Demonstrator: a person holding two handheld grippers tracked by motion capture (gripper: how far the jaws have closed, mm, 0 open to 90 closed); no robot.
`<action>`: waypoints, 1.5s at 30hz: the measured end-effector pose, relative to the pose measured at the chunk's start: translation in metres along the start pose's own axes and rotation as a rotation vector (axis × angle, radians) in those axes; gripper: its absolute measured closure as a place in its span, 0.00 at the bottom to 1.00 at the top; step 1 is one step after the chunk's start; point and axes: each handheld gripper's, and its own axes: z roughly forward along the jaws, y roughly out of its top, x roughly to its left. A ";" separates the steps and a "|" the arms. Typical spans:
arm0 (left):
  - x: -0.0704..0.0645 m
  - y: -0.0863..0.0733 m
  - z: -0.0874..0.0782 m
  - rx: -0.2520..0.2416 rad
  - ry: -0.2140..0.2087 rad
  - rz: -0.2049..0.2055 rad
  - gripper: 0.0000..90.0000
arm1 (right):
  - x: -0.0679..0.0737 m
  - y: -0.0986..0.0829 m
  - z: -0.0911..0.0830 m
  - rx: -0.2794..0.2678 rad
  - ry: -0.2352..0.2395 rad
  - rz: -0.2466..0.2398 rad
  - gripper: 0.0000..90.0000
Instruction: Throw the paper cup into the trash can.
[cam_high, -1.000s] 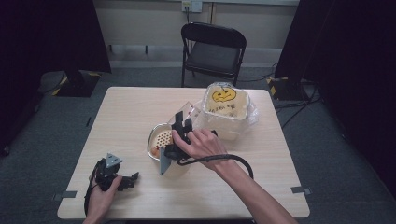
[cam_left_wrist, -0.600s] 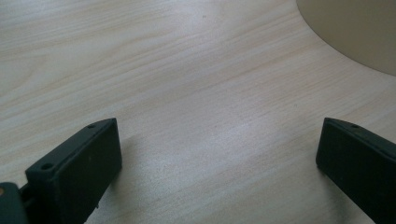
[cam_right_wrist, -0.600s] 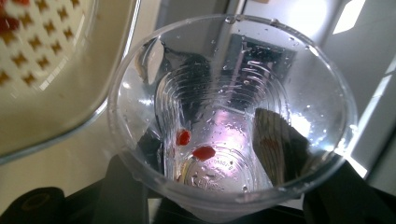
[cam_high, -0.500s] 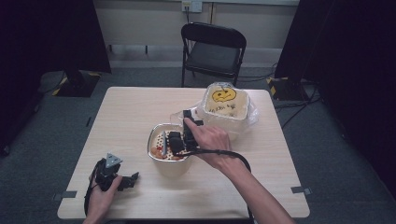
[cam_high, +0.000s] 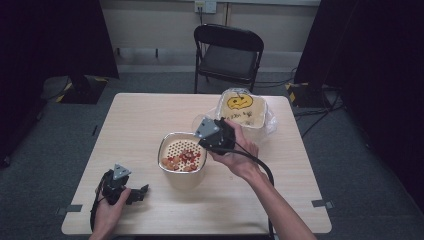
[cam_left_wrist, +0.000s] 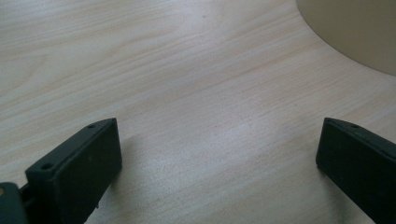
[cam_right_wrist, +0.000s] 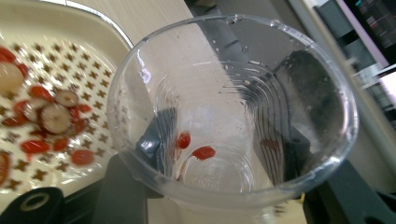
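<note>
A cream square container (cam_high: 182, 176) with a perforated strainer insert (cam_right_wrist: 42, 70) stands mid-table, holding red berries (cam_high: 181, 159) and a few pale round slices. Just right of it my right gripper (cam_high: 212, 135) is shut on a clear plastic cup (cam_right_wrist: 233, 107). The cup's mouth faces the camera, and two red berries (cam_right_wrist: 196, 147) cling near its bottom. My left gripper (cam_high: 136, 194) rests on the table (cam_high: 130, 125) at the front left. Its jaws are wide open with nothing between them (cam_left_wrist: 217, 158).
A second cream tub with a yellow face drawn on its lid (cam_high: 241, 105) sits in a clear bag at the back right. A black folding chair (cam_high: 227, 52) stands behind the table. The container's cream wall (cam_left_wrist: 355, 32) lies ahead of the left gripper.
The right gripper has drawn back to the right from over the strainer, swinging the cup away from it. The berries in the strainer now show. The left gripper has stayed put.
</note>
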 end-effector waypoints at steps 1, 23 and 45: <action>0.000 0.000 0.000 0.000 -0.001 -0.001 0.00 | -0.005 -0.003 -0.001 -0.012 0.031 0.043 0.56; 0.000 0.000 0.000 0.000 0.002 0.001 0.00 | -0.085 -0.021 -0.005 -0.196 0.237 0.561 0.56; 0.000 0.000 0.000 0.000 0.001 0.002 0.00 | -0.162 -0.056 0.016 -0.110 0.074 0.712 0.55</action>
